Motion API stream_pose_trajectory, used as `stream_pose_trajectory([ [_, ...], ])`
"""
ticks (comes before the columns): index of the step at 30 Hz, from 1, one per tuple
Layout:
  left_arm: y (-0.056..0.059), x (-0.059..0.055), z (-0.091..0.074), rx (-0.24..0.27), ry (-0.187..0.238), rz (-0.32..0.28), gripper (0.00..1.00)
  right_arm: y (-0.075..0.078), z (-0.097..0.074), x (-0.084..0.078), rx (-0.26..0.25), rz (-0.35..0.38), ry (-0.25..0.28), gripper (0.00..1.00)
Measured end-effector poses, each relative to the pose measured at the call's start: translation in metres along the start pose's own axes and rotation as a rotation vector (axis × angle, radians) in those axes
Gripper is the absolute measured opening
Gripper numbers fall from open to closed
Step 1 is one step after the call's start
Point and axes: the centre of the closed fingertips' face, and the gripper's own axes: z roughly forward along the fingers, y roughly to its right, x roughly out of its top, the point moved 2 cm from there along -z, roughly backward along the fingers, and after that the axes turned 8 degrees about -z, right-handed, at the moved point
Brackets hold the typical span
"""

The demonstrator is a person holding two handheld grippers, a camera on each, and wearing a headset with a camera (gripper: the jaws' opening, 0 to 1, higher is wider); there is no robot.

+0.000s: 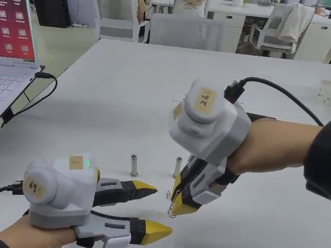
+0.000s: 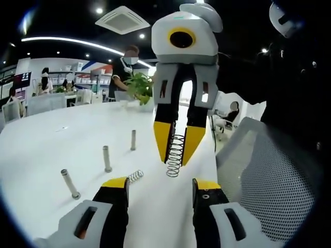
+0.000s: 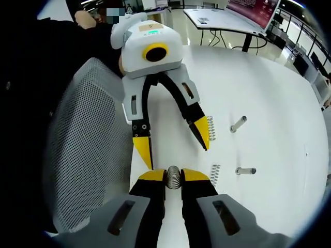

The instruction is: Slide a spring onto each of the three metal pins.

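My right forearm point(image 1: 274, 147) comes in from 3 o'clock in the head view. The wrist is bent down, so my right gripper point(image 1: 179, 205) points at the table point(image 1: 129, 93). Its jaws are clamped on a spring point(image 2: 175, 155), which hangs upright between the tips. My left gripper point(image 1: 158, 211) lies low and level at 7 o'clock, jaws apart and holding nothing. In the left gripper view the far pin point(image 2: 133, 140), middle pin point(image 2: 106, 158) and near pin point(image 2: 68, 183) stand upright. They lie at 10, 9 and 8 o'clock from the held spring, all apart from it. A loose spring point(image 2: 135, 176) lies just beside my left jaw tip.
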Motion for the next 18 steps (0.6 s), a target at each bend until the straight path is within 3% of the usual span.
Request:
stream_pose_trajectory([
  [18, -0.014, -0.006, -0.018, 0.091, 0.042, -0.049, 0.68, 0.007, -0.013, -0.011, -0.032, 0.034, 0.001, 0.09],
])
